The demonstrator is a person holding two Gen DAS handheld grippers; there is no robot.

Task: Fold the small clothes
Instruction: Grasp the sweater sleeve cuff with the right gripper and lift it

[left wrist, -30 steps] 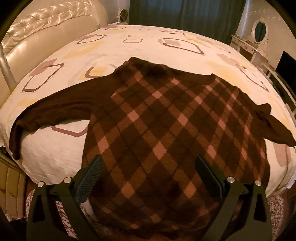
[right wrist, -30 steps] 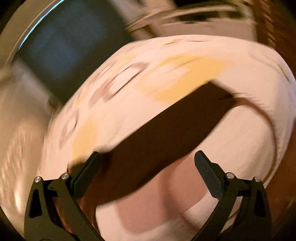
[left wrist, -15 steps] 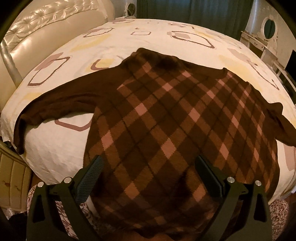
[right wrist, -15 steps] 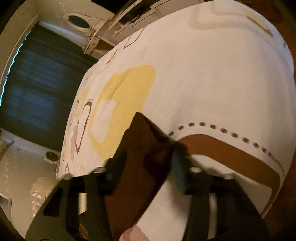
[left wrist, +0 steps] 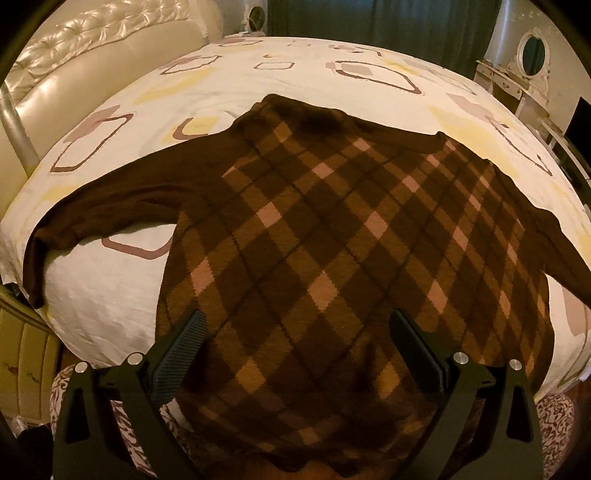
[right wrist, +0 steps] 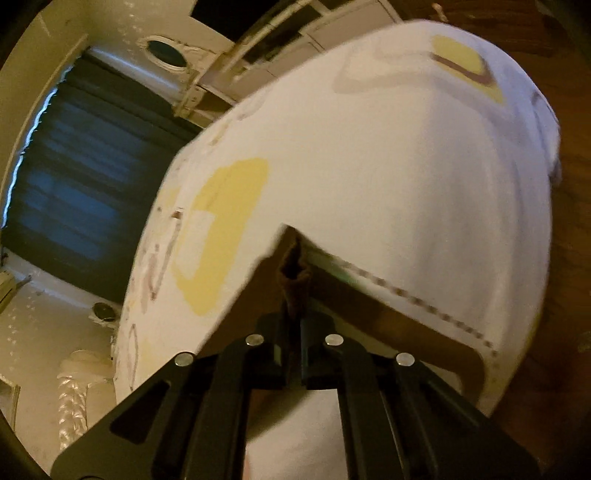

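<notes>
A brown argyle sweater [left wrist: 325,236] lies flat on the bed sheet [left wrist: 110,295], front up, hem hanging over the near edge. Its left sleeve [left wrist: 110,206] stretches out to the bed's left edge. My left gripper [left wrist: 297,317] hovers open over the lower body of the sweater, with nothing between its fingers. In the right wrist view my right gripper [right wrist: 291,321] has its jaws closing tight on the dark brown cuff of the right sleeve [right wrist: 293,280], which sticks out past the pads above the white sheet [right wrist: 406,166].
A padded cream headboard [left wrist: 92,55] borders the bed at the left. Dark curtains [left wrist: 369,18] hang behind it, and a white dresser with an oval mirror [left wrist: 532,55] stands at the right. Wooden floor [right wrist: 569,258] shows past the bed's corner.
My right gripper went from wide open over the sleeve to clamped on its cuff, moving along the bed and rolling. The left gripper stayed open over the sweater.
</notes>
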